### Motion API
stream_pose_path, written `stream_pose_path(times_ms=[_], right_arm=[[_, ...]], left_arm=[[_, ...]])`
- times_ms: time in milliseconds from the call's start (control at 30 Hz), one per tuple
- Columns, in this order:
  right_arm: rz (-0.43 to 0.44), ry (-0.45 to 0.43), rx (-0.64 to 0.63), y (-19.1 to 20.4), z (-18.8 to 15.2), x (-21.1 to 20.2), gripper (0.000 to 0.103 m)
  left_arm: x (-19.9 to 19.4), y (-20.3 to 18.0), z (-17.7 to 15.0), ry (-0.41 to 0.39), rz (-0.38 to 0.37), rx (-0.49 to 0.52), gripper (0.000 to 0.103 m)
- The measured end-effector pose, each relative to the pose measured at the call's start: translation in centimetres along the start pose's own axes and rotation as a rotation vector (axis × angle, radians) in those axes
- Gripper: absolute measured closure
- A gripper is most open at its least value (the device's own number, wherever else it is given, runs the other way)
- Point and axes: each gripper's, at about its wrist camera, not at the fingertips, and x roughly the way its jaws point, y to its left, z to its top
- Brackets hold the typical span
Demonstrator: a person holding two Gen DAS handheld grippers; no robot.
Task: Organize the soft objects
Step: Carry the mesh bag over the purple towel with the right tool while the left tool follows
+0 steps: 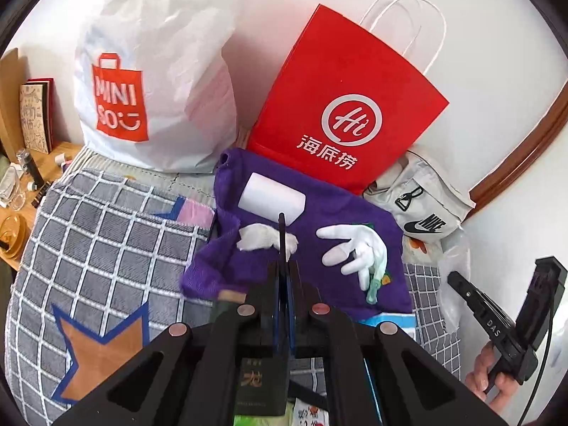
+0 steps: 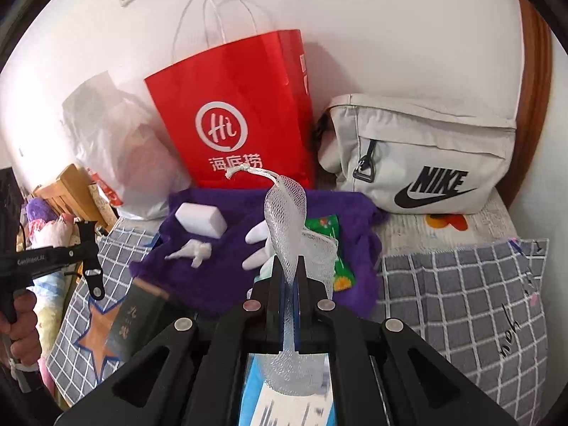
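— What lies on the purple towel (image 2: pixel 198 277), left to right?

— I see the white sponge block (image 2: pixel 201 224), long axis running left-near to right-far; a crumpled white wad (image 2: pixel 193 249); then a white glove (image 1: pixel 355 252), fingers pointing left.

— And your tongs?

— My left gripper (image 1: pixel 284 248) is pressed together, holding nothing I can make out, above the wad. My right gripper (image 2: pixel 293 269) is clamped on the mesh net (image 2: pixel 285 213), which stands upright, its knotted string tipping left.
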Motion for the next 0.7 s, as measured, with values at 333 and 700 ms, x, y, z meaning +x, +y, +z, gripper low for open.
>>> stream_pose_path(times_ms=[333,700], right_arm=[[-0.047,0.038,-0.037,-0.9,2.7,5.6,0.099],[-0.059,0.117,-0.029,-2.7,2.3,10.0,0.099]], left_arm=[[5.1,0.6,2.5,0.064,0.011,-0.016,0.099],[10.8,2.0,3.5,0.143,0.002,-0.052,0.099]])
